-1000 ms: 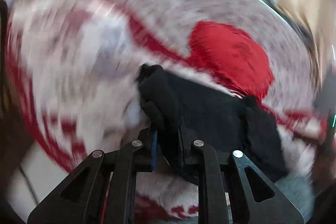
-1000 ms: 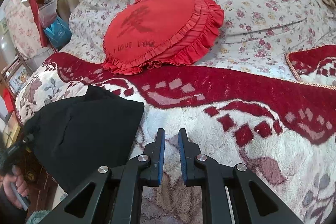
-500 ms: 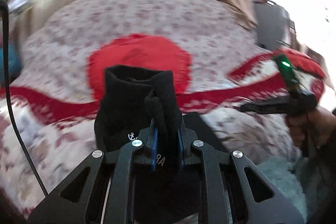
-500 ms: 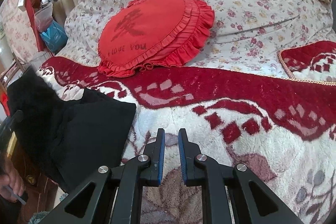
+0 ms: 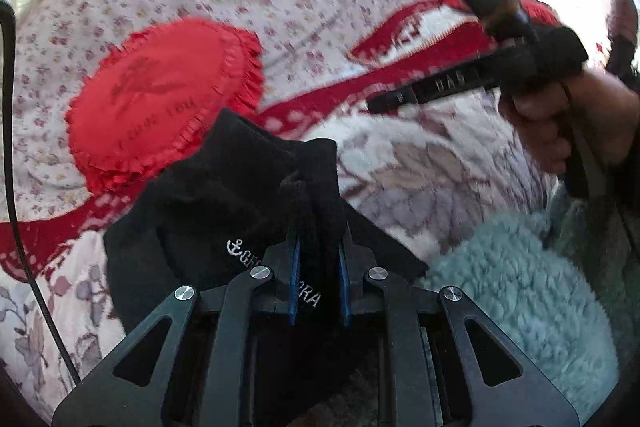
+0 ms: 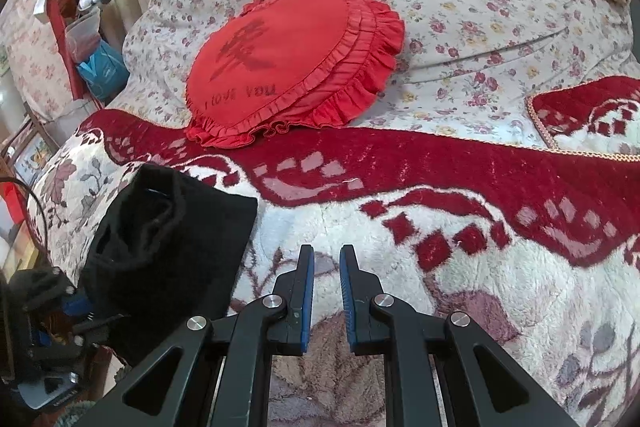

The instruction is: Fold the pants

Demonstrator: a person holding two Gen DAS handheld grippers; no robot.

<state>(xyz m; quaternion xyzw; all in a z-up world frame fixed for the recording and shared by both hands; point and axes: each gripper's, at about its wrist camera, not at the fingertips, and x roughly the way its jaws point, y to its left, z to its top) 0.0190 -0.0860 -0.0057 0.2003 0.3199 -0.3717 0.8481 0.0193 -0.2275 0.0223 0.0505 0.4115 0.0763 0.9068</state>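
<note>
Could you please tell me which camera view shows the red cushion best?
The right wrist view: the cushion is sharp, whole, its lettering readable. In the left wrist view it is blurred and the pants cover its edge.

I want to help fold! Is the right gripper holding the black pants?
No, the right gripper has nothing between its fingers above the blanket, while the black pants lie off to its left.

The black pants (image 5: pixel 240 195) are lying bunched at the near left of the bed, just in front of a red cushion, one folded edge lifting upright with a dark opening showing; white lettering with an anchor is sitting on the fabric.
</note>
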